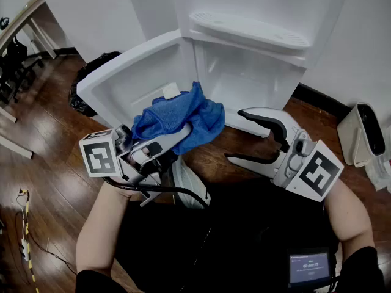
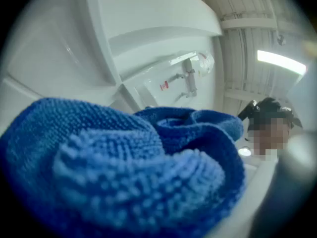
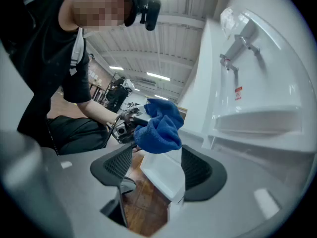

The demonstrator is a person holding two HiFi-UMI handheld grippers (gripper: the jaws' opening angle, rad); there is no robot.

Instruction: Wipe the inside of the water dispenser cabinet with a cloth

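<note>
Cloth (image 1: 180, 122) is the story, blue and bunched, pinched in the left gripper (image 1: 176, 140) and held in the air just in front of the open cabinet (image 1: 244, 81); not touching any wall yet, is it?

— No contact that I can see; the door (image 1: 125, 84) stands swung out to the left and the white compartment is open ahead; I judge the first stroke is about to begin.

— How to do it well?

— Keep that pinch firm; lead with the loose fold and press it flat on the back wall; then sweep the sides and bottom, reaching into the corners; the wad looks thick, so light pressure should spread it.

— And the pose?

— Left forearm reaches forward, gripper tipped slightly up toward the opening; the right gripper (image 1: 235, 134) hangs level beside the cloth, jaws spread wide with nothing between them; I would keep it clear of the door's edge, or use it to steady that door.
</note>
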